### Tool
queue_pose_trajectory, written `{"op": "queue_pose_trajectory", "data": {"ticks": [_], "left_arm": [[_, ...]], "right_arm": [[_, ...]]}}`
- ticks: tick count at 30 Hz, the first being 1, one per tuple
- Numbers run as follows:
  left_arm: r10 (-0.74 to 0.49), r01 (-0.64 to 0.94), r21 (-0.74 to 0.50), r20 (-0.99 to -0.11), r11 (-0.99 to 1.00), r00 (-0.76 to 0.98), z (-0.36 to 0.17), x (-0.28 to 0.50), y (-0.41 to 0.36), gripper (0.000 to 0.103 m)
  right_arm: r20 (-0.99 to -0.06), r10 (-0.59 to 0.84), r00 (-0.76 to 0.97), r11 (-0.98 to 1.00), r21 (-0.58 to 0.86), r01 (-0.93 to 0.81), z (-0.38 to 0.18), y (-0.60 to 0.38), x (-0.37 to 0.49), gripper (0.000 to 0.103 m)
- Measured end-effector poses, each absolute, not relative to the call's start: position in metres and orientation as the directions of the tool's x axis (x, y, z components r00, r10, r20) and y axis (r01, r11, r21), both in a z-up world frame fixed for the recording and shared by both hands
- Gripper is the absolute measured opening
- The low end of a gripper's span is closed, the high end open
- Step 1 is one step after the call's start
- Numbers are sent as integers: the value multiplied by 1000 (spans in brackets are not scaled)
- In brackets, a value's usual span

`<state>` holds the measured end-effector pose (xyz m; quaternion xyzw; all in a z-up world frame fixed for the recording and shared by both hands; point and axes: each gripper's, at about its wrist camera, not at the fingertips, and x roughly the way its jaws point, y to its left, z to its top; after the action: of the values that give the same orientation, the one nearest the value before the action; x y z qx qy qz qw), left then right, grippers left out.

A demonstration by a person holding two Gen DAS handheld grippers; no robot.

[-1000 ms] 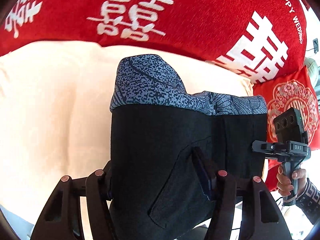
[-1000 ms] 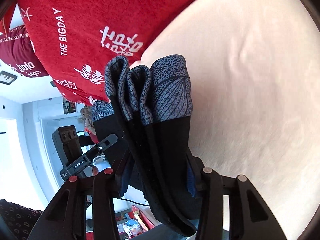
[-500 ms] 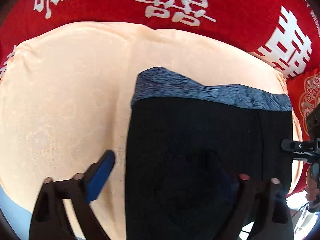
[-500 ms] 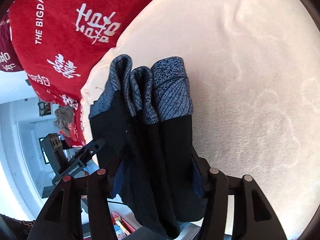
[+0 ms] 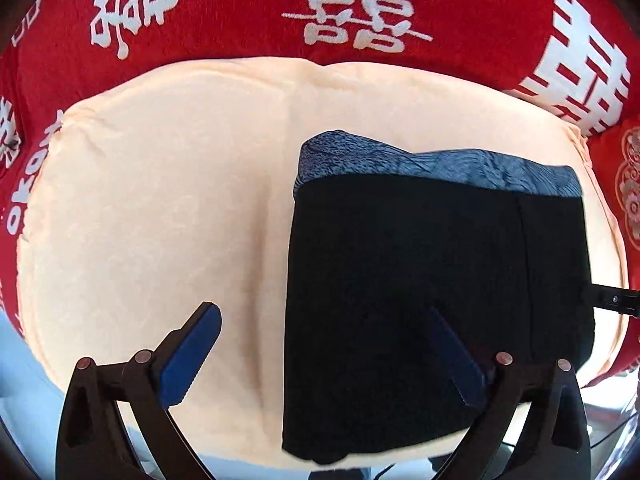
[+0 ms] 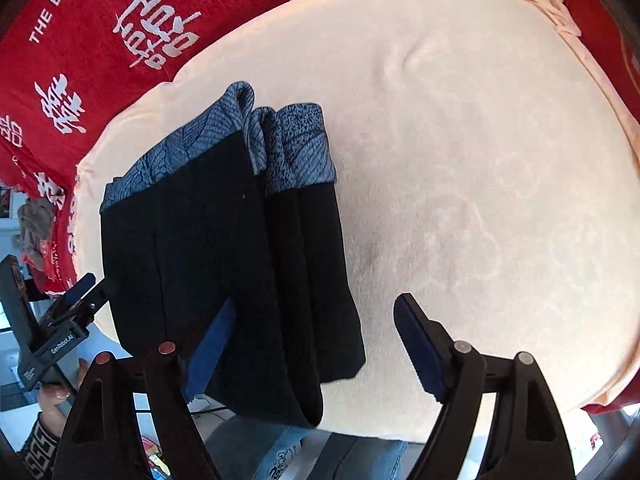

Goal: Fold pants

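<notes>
The folded black pants (image 5: 420, 260) with a blue-grey patterned waistband lie flat on a cream cushion (image 5: 160, 200). My left gripper (image 5: 324, 340) hangs over their near left corner, jaws opening wide. One pad is above the cloth and the other over bare cushion, neither pressing. In the right wrist view the pants (image 6: 200, 248) show their stacked layers. My right gripper (image 6: 314, 340) straddles their near right edge, jaws opening. Its left pad sits in front of the cloth and its right pad stands apart over the cushion (image 6: 480, 160).
A red blanket (image 5: 240, 8) with white characters surrounds the cushion, and a red embroidered pillow (image 5: 628, 184) lies to the right. The left gripper (image 6: 60, 320) and the hand (image 6: 52, 398) holding it show beyond the pants. The cushion's near edge drops off to cluttered floor (image 6: 280, 452).
Both grippers were shut on the hanging folded pants and have let go, jaws spreading wide. The pants have come down to lie flat on the cushion, and both views have tipped downward.
</notes>
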<state>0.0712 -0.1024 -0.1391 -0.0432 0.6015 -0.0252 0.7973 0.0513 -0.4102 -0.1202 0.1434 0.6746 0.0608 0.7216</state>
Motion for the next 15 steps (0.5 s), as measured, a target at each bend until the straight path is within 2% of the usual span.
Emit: {"op": "queue_pose_trajectory", "data": {"ticks": [4,7,12,15], "left_arm": [[-106,6,-109,-956,994,272,-117,50,-107,103],[-106,12,-107,-966,994,237,-105,35,-112,103],[-86,60,-75,-973,995,212,-84,12,-122,103],[-110,69,-98,-972,993,205,-69,2,-125,103]], "right_arm": [[-964,246,100,957,258,131,-101,-405,26,88],[-974,196,115,965,213,154,-88,-399,6,102],[-974,144,174,975,170,145,-59,-381,-19,103],[-975,103,199,985,128,118,-40,-367,-29,103]]}}
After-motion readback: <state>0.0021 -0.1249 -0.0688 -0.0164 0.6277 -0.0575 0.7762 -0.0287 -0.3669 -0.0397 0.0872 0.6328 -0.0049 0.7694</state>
